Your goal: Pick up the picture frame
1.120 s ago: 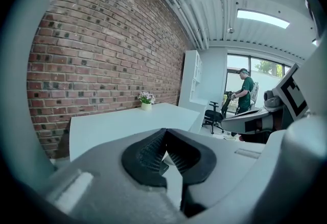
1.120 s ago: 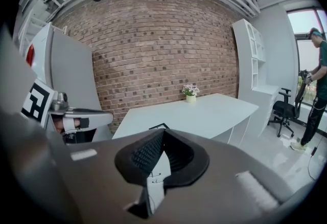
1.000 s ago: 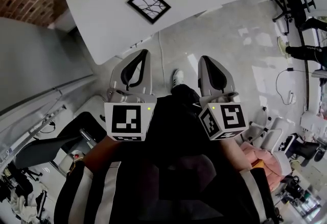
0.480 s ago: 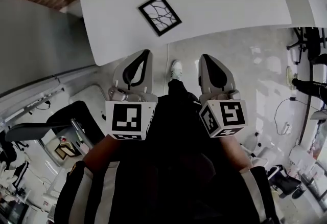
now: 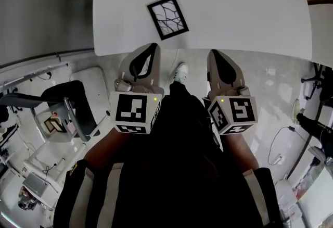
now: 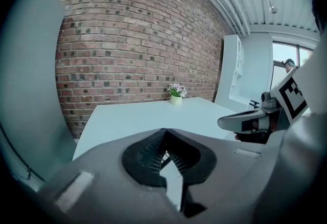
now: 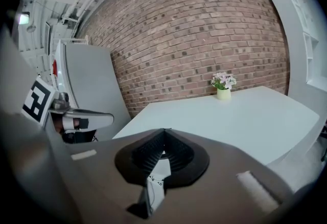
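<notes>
Closed left tongs (image 5: 152, 46) and right tongs (image 5: 213, 53) hover near picture frame (image 5: 167, 17)

No legible txt, labels or nos. — anywhere

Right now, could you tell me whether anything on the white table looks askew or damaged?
The black rectangular picture frame lies flat near the white table's front edge, turned askew to that edge. Nothing looks spilled or damaged.
</notes>
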A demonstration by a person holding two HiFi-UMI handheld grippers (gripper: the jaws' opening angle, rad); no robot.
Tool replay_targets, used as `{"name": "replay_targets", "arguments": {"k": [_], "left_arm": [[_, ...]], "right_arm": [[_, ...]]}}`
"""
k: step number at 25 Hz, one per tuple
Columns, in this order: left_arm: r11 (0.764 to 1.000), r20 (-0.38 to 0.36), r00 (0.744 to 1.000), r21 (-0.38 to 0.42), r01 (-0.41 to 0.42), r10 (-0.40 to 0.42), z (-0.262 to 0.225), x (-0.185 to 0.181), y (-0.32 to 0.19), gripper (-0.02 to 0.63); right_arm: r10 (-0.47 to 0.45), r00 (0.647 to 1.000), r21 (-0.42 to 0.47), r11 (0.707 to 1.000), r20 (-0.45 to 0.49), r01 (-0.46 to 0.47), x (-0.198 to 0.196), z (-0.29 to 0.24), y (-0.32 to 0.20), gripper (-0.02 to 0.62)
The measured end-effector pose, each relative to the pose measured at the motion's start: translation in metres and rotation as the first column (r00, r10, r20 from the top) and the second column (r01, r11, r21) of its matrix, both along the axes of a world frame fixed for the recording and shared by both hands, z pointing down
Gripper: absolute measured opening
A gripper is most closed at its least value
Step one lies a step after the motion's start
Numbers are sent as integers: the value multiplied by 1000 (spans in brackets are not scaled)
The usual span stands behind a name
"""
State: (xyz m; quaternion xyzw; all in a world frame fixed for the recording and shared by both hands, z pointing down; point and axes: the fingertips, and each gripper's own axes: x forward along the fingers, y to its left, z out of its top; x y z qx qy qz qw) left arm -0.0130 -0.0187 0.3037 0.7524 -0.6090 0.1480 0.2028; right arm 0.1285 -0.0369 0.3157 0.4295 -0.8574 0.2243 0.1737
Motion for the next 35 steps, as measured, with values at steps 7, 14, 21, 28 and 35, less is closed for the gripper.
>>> {"name": "replay_targets", "arguments": {"k": [7, 14, 21, 28, 35], "left_arm": [[995, -10, 995, -44, 94, -95, 18, -10, -7, 2], [986, -106, 985, -115, 123, -135, 54, -21, -17, 3], [977, -130, 984, -194, 92, -118, 101, -23, -29, 36], [952, -168, 974, -292, 97, -151, 144, -34, -38, 87], [921, -238, 950, -377, 101, -201, 169, -38, -51, 116]], "right_arm": [[-84, 996, -8, 996, -23, 84, 0, 20, -25, 2], [-165, 982, -79, 984, -89, 158, -25, 48, -34, 2], [-219, 964, -161, 968, -148, 195, -45, 89, -51, 3], [-272, 947, -240, 944, -170, 228, -63, 127, -72, 74], [-301, 931, -302, 925, -209, 231, -75, 158, -87, 100]]}}
